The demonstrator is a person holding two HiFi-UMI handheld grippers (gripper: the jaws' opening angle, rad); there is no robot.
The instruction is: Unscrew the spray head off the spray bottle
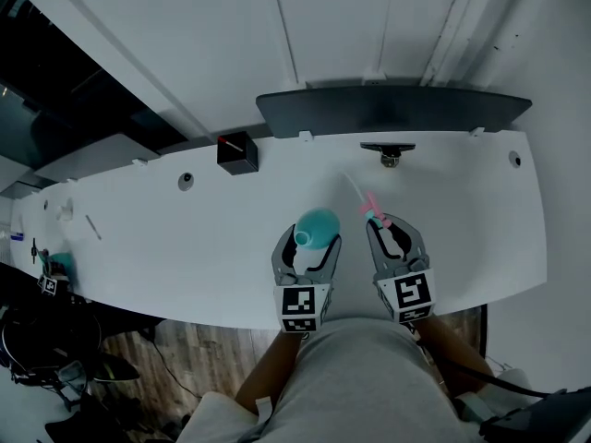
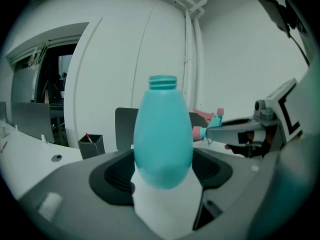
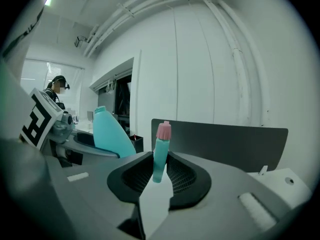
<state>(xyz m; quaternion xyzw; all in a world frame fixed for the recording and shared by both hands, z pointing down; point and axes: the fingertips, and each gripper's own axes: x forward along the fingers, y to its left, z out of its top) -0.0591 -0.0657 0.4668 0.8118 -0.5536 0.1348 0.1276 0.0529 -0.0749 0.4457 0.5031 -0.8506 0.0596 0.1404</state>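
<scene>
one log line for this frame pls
left gripper: shut on bottle | right gripper: shut on spray head | spray head: off | bottle neck: bare threads

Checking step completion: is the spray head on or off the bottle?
Off. The bottle in the left tongs shows a bare threaded neck; the spray head is apart, clamped in the right tongs.

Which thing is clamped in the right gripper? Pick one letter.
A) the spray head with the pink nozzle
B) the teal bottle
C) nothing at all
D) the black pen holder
A: the right gripper view shows the right gripper shut on the spray head, pink nozzle upward. The teal bottle, its threaded neck bare, sits in the left gripper instead.
</scene>
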